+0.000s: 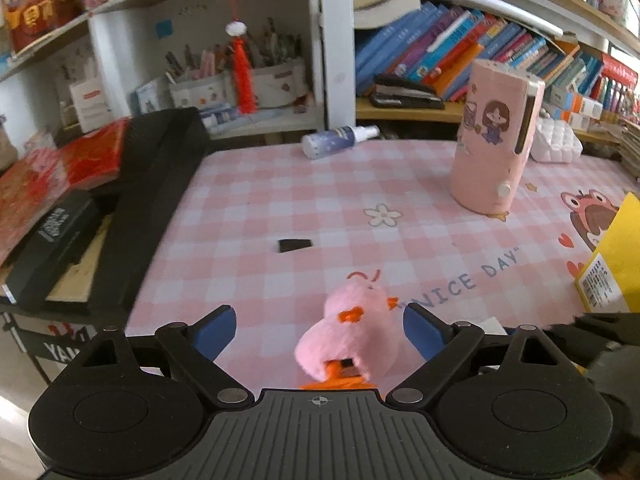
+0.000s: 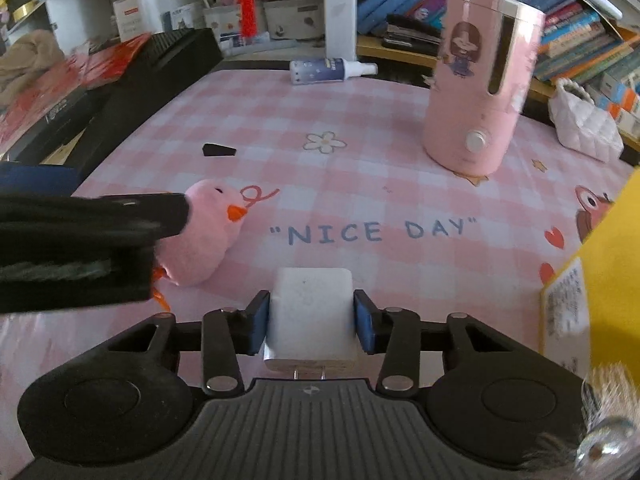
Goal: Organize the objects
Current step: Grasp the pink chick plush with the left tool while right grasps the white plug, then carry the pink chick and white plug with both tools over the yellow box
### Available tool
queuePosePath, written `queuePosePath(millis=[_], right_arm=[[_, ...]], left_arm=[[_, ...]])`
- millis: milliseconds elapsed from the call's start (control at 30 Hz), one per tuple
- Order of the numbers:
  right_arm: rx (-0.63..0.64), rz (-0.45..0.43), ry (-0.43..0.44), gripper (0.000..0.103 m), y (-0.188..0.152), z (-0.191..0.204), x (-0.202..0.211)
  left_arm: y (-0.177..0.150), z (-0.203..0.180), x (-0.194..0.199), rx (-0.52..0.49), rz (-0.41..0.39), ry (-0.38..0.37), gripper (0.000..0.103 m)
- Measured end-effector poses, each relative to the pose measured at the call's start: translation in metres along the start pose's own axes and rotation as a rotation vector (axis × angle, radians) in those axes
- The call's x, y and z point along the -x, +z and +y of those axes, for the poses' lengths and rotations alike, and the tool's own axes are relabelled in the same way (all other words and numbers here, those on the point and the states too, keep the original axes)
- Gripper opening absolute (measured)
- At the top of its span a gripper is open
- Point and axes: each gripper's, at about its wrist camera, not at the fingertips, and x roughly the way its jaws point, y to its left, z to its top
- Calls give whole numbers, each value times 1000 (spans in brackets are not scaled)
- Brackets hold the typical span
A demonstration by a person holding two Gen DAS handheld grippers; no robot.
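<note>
The right gripper (image 2: 310,322) has its fingers clamped on a white charger (image 2: 310,312), just above the table (image 2: 360,184), probably for carrying. The left gripper (image 1: 320,330), fingers spread wide, straddles the pink plush chick (image 1: 346,332) lying on the table, apparently lined up to grab it.

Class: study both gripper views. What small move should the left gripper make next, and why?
Probably close the left gripper: its jaws stand wide open on either side of the pink plush duck lying on the checked mat, not touching it.

one pink plush chick (image 1: 347,336), one white charger (image 2: 310,316), one pink canister (image 1: 494,140), one spray bottle (image 1: 338,141)
</note>
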Motion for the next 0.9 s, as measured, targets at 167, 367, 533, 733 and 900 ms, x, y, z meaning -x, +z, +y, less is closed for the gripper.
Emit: queuePosePath(millis=[167, 367, 533, 733, 900], right_arm=[[-32, -9, 10, 41, -5, -8, 17], [-29, -30, 2, 41, -5, -14, 29], [-58, -30, 4, 41, -8, -20, 35], [-84, -86, 1, 41, -8, -24, 56], [-87, -137, -6, 41, -9, -27, 79]], left_arm=[[1, -10, -24, -41, 47, -14, 78], [-5, -18, -45, -74, 97, -14, 57], [-6, -13, -40, -46, 84, -27, 54], [-5, -4, 10, -1, -4, -65, 54], [-18, 8, 62, 53, -61, -103, 54]])
